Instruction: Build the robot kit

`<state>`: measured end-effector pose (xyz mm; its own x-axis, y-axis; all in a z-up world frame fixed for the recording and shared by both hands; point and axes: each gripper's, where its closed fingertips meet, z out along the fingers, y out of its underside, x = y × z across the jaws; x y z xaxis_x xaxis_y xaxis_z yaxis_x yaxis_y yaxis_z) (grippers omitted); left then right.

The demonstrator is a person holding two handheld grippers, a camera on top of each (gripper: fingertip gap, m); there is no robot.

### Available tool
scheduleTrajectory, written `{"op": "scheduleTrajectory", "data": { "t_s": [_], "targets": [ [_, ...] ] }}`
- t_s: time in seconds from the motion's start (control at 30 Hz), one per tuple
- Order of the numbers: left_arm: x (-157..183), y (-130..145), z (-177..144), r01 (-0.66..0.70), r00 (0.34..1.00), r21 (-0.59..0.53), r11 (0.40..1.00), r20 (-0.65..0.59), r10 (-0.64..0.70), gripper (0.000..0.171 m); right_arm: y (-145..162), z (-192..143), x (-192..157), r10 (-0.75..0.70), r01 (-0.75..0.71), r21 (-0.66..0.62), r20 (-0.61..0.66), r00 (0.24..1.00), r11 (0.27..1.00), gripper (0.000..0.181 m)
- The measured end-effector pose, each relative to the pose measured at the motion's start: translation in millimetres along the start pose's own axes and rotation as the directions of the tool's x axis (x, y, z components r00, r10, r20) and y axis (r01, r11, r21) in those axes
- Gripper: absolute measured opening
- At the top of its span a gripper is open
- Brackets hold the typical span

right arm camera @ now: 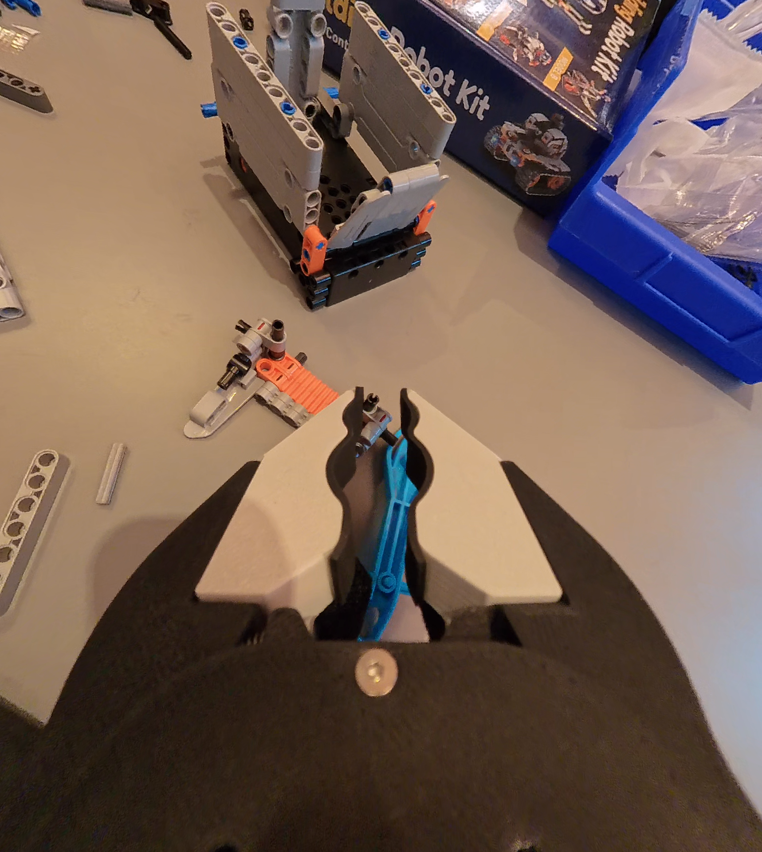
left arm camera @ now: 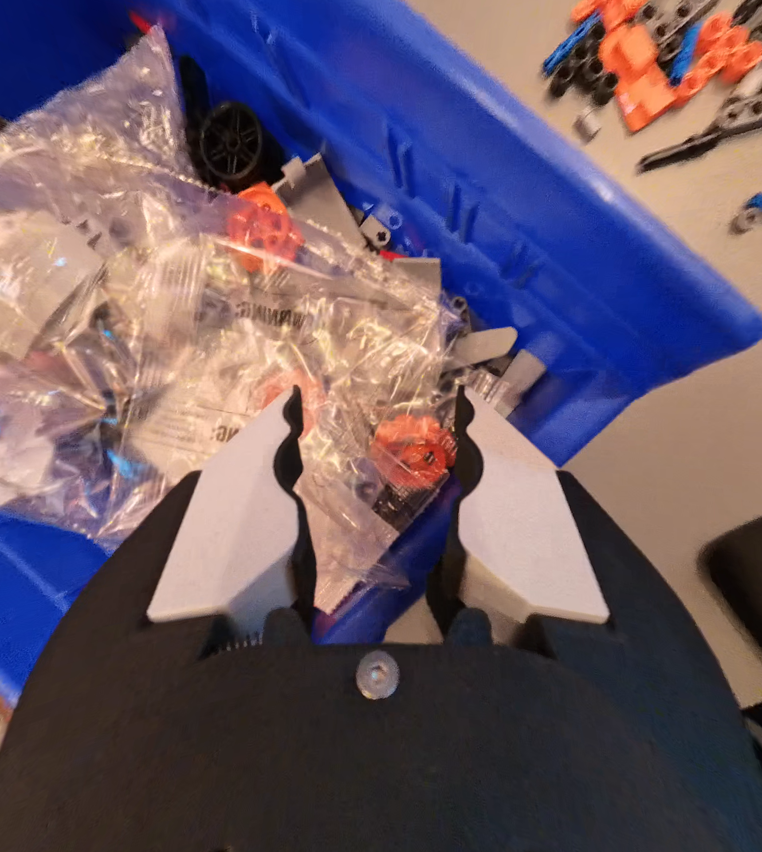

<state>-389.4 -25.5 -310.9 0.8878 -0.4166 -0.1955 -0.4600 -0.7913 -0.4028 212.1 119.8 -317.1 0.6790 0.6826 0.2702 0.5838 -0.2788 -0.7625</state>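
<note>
Hanging spread over bags point(left arm camera: 213, 322) in the bin point(left arm camera: 531, 221): left tongs point(left arm camera: 377, 401). Pinching a blue piece point(right arm camera: 395, 502) lengthwise: right tongs point(right arm camera: 381, 399).

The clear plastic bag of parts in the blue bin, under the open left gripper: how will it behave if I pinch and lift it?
The clear plastic bag is crinkled film, so it will likely be floppy and sag. Loose parts like the orange piece will probably shift. The glossy film may slip between the left gripper fingers.

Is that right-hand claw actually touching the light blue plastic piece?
Touching. In the right wrist view the right gripper has its jaws closed on the light blue piece, which sits pinched between them.
</note>
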Motion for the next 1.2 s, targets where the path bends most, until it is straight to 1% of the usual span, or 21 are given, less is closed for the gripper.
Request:
{"op": "scheduleTrajectory", "data": {
  "t_s": [0.03,0.07,0.2,0.3,0.33,0.43,0.5,0.6,0.67,0.73,0.93,1.0,1.2],
  "targets": [
    [-2,-6,0,0.014,1.0,0.03,0.999,0.002,-0.014,0.063,0,0,1,0.005,-0.005,-0.001,-0.003,1.0,1.0,0.013],
    [-4,-7,1,0.012,1.0,0.028,1.0,0.004,-0.012,0.058,1,0,2,0.008,-0.008,-0.003,-0.007,1.0,1.0,0.013],
    [-5,-5,7,0.055,0.997,0.037,0.998,-0.047,-0.054,0.029,2,1,4,0.021,-0.021,-0.005,-0.011,1.0,1.0,0.012],
    [-7,-7,9,0.059,0.997,0.067,0.996,-0.049,-0.055,0.011,2,2,5,0.025,-0.025,-0.005,-0.013,1.0,1.0,0.011],
    [-9,-10,7,0.055,0.998,0.089,0.995,-0.037,-0.052,0.002,2,2,5,0.026,-0.026,-0.005,-0.013,1.0,1.0,0.011],
    [-19,-17,-3,0.082,0.997,0.162,0.983,-0.023,-0.079,0.0,2,2,5,0.024,-0.024,-0.008,-0.017,1.0,1.0,0.01],
    [-31,-21,-12,0.101,0.994,0.207,0.973,0.011,-0.105,0.0,3,2,5,0.019,-0.019,-0.011,-0.022,1.0,1.0,0.009],
    [-47,-34,-36,0.119,0.989,0.326,0.938,0.044,-0.141,0.0,3,2,5,0.013,-0.013,-0.014,-0.025,1.0,1.0,0.007],
    [-61,-39,-51,0.119,0.984,0.381,0.917,0.08,-0.161,0.0,3,2,5,0.012,-0.013,-0.016,-0.027,1.0,1.0,0.007],
    [-72,-43,-63,0.125,0.98,0.418,0.9,0.089,-0.177,0.0,3,2,6,0.011,-0.012,-0.018,-0.029,1.0,1.0,0.007],
    [-99,-61,-86,0.091,0.974,0.458,0.884,0.143,-0.174,0.0,4,3,6,0.005,-0.007,-0.028,-0.039,0.999,1.0,0.006],
    [-105,-68,-89,0.079,0.976,0.458,0.886,0.146,-0.162,0.0,6,4,7,0.001,-0.003,-0.038,-0.044,0.999,0.999,0.01],
    [-127,-88,-90,0.033,0.973,0.433,0.901,0.193,-0.129,0.0,6,4,7,0.002,-0.003,-0.038,-0.042,0.999,0.999,0.01]
  ]
}}
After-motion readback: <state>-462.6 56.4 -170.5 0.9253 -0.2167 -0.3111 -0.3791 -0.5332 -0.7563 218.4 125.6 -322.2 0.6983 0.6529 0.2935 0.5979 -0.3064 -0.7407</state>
